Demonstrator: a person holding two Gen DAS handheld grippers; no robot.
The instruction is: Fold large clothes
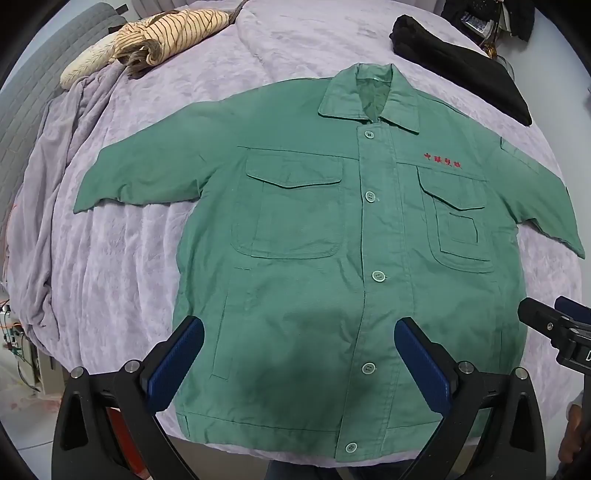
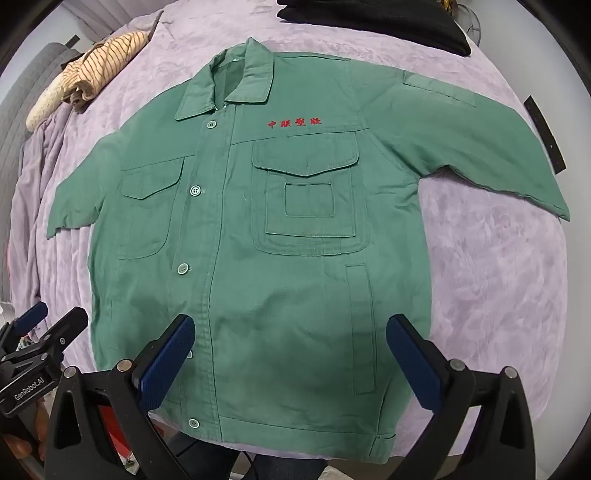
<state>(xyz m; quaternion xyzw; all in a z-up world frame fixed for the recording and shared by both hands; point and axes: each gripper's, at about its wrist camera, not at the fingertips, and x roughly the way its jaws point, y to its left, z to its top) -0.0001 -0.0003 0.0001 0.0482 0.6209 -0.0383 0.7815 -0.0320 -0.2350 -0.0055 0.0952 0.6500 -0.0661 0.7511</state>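
Observation:
A green work jacket (image 1: 314, 236) (image 2: 258, 258) lies flat and buttoned, front up, on a lilac blanket, collar away from me and both sleeves spread sideways. Red embroidered characters (image 2: 294, 123) sit above one chest pocket. My left gripper (image 1: 299, 332) hovers above the jacket's lower front, jaws wide open with nothing between the blue pads. My right gripper (image 2: 291, 328) hangs over the lower hem area on the other side of the button row, also open and holding nothing. Each gripper shows at the edge of the other's view: the right gripper (image 1: 546, 325), the left gripper (image 2: 40, 332).
The lilac blanket (image 1: 122, 258) (image 2: 491, 277) covers a bed. A striped beige garment (image 1: 162, 37) (image 2: 99, 62) lies bunched at the far left. A black folded cloth (image 1: 461, 66) (image 2: 388, 22) rests at the far right. The bed's near edge runs just below the hem.

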